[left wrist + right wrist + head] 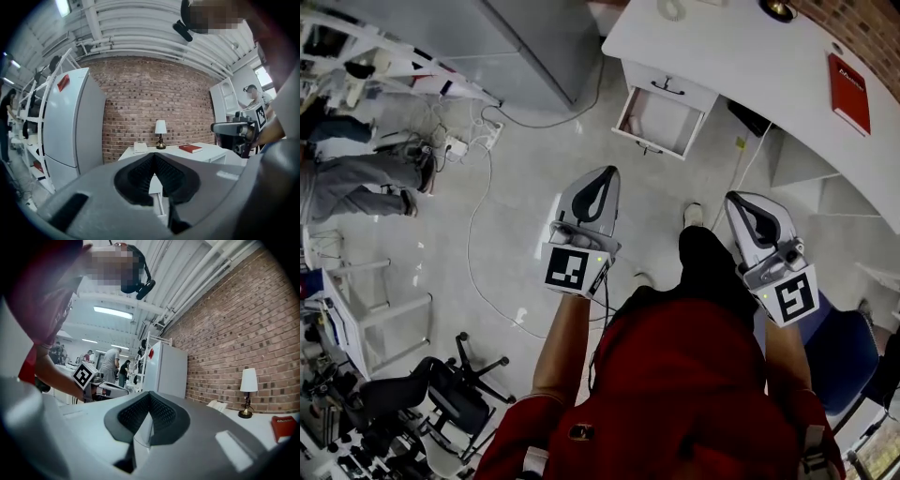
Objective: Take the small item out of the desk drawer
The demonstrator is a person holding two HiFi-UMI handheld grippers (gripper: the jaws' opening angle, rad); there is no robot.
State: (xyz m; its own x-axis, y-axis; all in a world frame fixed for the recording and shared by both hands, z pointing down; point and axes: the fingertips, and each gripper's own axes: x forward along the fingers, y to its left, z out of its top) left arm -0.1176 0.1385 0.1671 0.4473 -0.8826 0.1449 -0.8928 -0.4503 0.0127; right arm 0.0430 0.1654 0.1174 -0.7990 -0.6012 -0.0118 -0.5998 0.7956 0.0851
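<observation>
- Fridge [70,122]: off to the left of the left claw, nothing to do with the job.
- Left claw [602,173]: tips pinched together, nothing between them, aimed roughly level at the desk [750,56]. Same story in its own view [154,154], with the lamp [161,133] dead ahead past the tips.
- Drawer [659,122]: already pulled out, well ahead of the left claw and a touch to its right, ahead and left of the right claw. Floor gap between both claws and it.
- Small item: should be in that drawer, but can't make it out from up here. Inside just looks pale and bare, so either tiny or tucked at the back.
- Handling guess: probably light and easy to knock around, maybe slidey on a smooth drawer bottom. Best bet is coming in from above and pinching across its narrow sides with just the tips.
- Right claw [741,199]: also closed up and empty, tips meeting in its own view [150,394]. Needs opening before any grab.
- Red book [848,92]: on the desk top, ahead and right of the right claw, out of the way.
</observation>
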